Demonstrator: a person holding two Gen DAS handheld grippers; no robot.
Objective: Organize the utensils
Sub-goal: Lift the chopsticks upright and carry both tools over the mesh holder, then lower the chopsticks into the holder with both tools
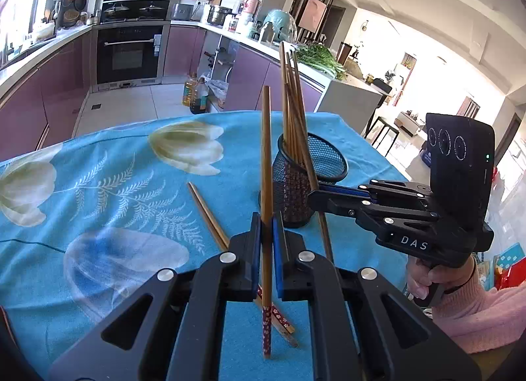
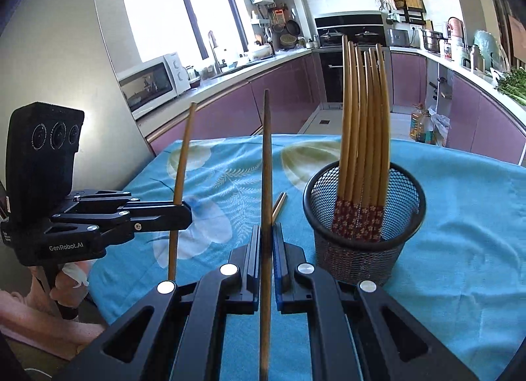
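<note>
My left gripper (image 1: 267,233) is shut on a wooden chopstick (image 1: 266,157) and holds it upright, red patterned end down, above the table. My right gripper (image 2: 267,243) is shut on another chopstick (image 2: 266,167), also upright. The black mesh holder (image 2: 363,216) stands on the blue cloth to the right of it, with several chopsticks (image 2: 361,118) standing in it. In the left wrist view the holder (image 1: 296,193) is just beyond my left gripper, with the right gripper (image 1: 312,198) at its right side. Loose chopsticks (image 1: 210,216) lie on the cloth.
The table has a blue floral cloth (image 1: 115,183). Its far edge drops to the kitchen floor. Purple cabinets (image 1: 62,85), an oven (image 1: 130,52) and oil bottles (image 1: 197,95) lie beyond. The left gripper (image 2: 184,213) shows at left in the right wrist view.
</note>
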